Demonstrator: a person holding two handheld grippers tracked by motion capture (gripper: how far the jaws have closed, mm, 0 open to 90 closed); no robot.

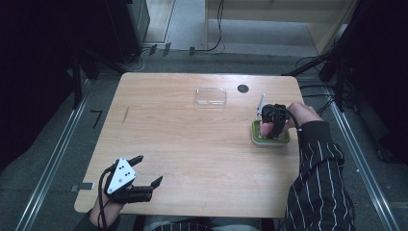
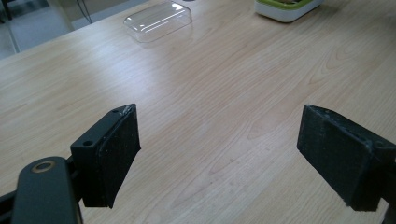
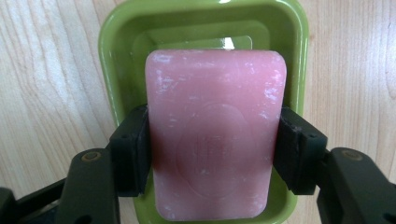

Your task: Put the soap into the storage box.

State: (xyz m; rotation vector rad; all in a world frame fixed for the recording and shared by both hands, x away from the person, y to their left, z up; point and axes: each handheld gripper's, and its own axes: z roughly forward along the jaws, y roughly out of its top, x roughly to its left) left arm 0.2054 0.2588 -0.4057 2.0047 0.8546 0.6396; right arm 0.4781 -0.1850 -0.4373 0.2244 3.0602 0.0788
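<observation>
Left hand-held gripper (image 2: 219, 154) gaping, empty, near table edge (image 1: 183, 211); right hand-held gripper (image 3: 212, 149) clamps soap (image 3: 215, 135) over dish (image 3: 121, 37).

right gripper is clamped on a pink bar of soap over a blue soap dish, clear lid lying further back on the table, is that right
Not quite: the soap dish is green, not blue, as the right gripper view shows plainly. The rest holds: the right gripper is shut on the pink bar of soap over that dish, and the clear lid lies further back on the table.
</observation>
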